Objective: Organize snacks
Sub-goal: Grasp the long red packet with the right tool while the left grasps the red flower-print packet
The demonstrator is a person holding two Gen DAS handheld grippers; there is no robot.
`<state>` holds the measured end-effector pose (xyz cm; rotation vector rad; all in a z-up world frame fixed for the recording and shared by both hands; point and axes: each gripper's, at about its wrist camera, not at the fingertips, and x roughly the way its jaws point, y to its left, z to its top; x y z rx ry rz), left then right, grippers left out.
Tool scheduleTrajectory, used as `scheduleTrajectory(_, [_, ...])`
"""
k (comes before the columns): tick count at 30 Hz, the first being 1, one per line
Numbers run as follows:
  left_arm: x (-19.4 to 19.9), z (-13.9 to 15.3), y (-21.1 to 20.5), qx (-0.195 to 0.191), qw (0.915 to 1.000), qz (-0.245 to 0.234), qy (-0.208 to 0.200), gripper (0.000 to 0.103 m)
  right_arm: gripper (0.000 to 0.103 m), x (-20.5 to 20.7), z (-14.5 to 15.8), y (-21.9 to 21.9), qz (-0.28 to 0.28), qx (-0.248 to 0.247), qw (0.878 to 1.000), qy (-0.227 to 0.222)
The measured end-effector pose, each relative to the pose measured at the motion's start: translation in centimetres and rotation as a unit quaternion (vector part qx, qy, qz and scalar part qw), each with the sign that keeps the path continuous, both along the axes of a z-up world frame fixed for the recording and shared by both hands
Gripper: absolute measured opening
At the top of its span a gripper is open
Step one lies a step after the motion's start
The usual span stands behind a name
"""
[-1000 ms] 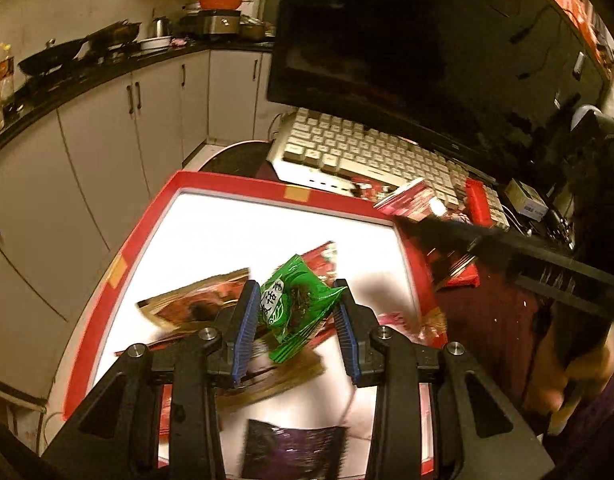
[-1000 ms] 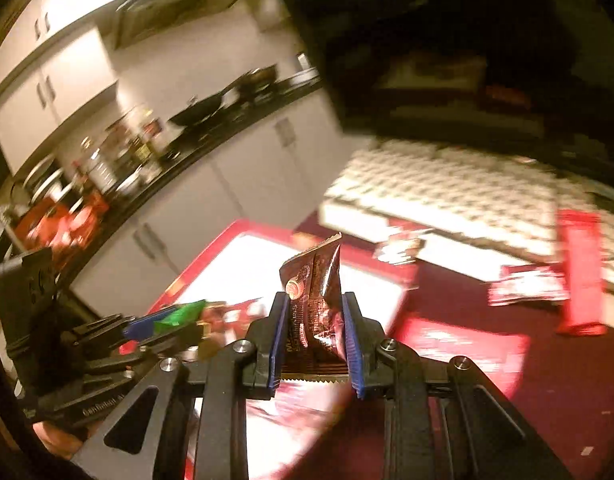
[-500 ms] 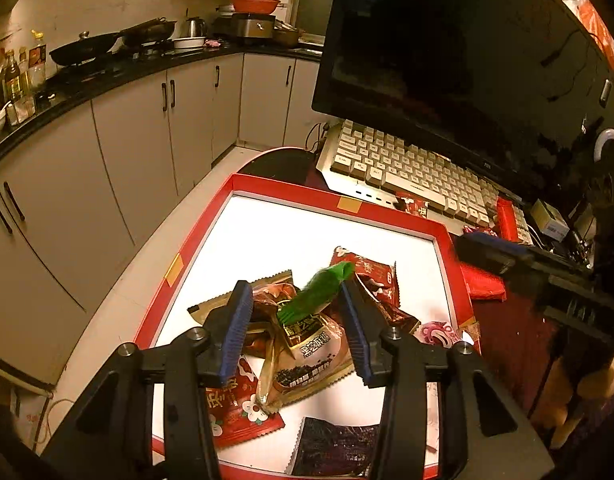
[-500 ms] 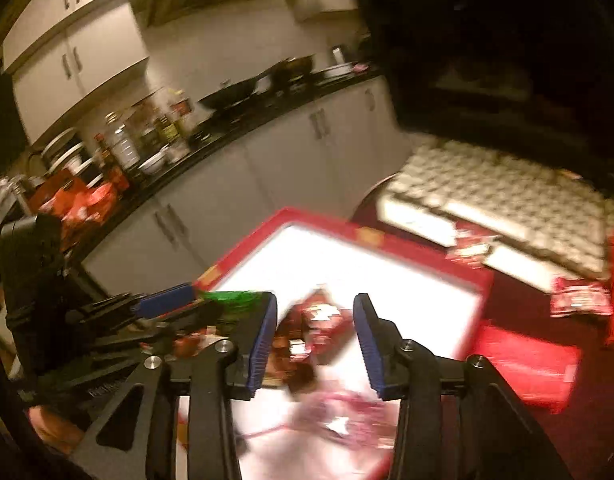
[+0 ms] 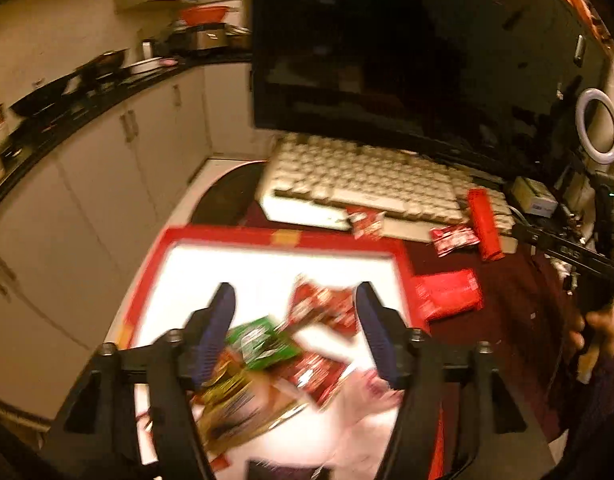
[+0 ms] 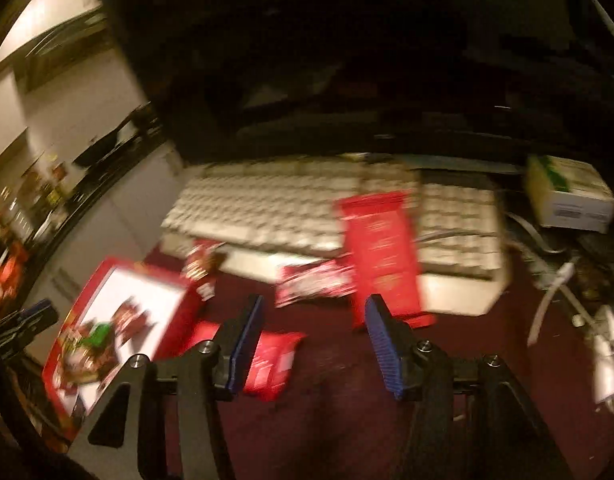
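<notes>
Both packets dropped: green packet lies on red tray pile; left gripper and right gripper jaws just opened, both empty, right over bench.

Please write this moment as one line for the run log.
left gripper: open, empty, jaws just opening, over tray | right gripper: open, empty, jaws just opening | green packet: in tray

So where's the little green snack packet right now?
The green foil snack packet lies on the pile of wrappers in the red-rimmed white tray, low in the left wrist view, just right of the left gripper's left finger.
</notes>
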<state>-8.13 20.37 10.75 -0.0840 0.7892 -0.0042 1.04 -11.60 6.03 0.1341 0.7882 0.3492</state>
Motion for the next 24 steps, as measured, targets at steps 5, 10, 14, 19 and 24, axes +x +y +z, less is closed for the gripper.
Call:
scheduleTrajectory(5, [5.4,1.0,-1.4,-0.011,0.9990,-0.006,0.042,0.063,0.060,3.9,0.2,-2.7,-0.051,0.009,0.998,0.027])
scheduleTrajectory(10, [10.4,-0.2,-2.3,-0.012,0.9951,0.016,0.097,0.063,0.061,6.6,-0.9,-1.9,-0.060,-0.009,0.997,0.040])
scheduleTrajectory(14, [12.5,-1.5,-2.9,0.006,0.9930,0.033,0.113,0.063,0.061,7.3,-2.6,-1.5,-0.064,-0.014,0.997,0.040])
scheduleTrajectory(19, [14.8,-3.6,-4.4,0.032,0.9885,0.038,0.143,0.063,0.065,7.4,-4.4,-1.7,-0.050,-0.020,0.997,0.048])
scheduleTrajectory(24, [16.1,-5.1,-5.7,0.033,0.9858,0.040,0.159,0.063,0.069,7.0,-4.5,-1.1,-0.038,-0.046,0.997,0.053])
